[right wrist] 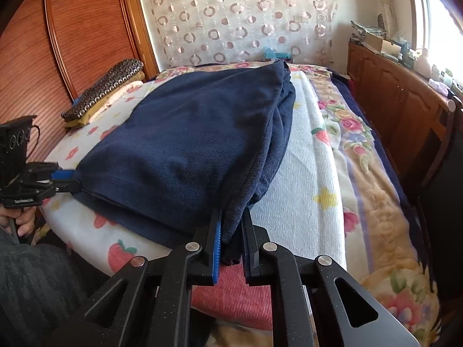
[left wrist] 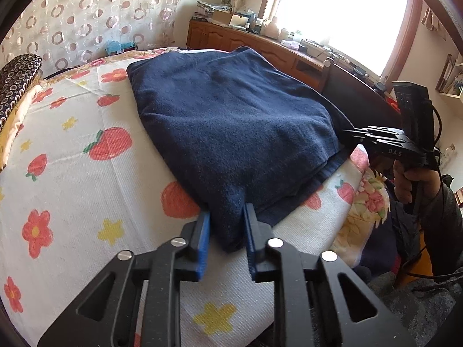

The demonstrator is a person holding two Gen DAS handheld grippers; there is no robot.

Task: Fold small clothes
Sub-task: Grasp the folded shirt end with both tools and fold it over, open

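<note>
A big bed [left wrist: 72, 173] is filling most of both views, and it is wearing a white cover [right wrist: 301, 179] with red strawberries, red flowers and yellow flowers on it. A flowery blanket [right wrist: 376, 196] is lying under that cover and is showing along the bed's edge by the wooden cupboards [right wrist: 387, 92]. A wooden headboard [right wrist: 72, 37] is standing at one end of the bed, and a thin curtain with ring shapes [right wrist: 237, 20] is hanging on the wall behind. A dark pillow with little circles [right wrist: 107, 86] is resting near the headboard. In the middle of the bed a dark blue fleece cloth [left wrist: 231, 115] is lying folded over, with more than one layer showing at its near edge. The left gripper [left wrist: 227, 228] is pinching one near corner of the blue cloth, with its blue fingers [left wrist: 204, 231] squeezing close on the bunched fabric. The right gripper [right wrist: 231, 237] is pinching the other near corner in the same way, with the cloth pressed tight between its narrow fingers. A hand [left wrist: 405, 179] is holding the right gripper's handle, and another hand [right wrist: 24, 219] is holding the left one's handle. Bright light is coming through a window [left wrist: 341, 8] over the cupboards.
</note>
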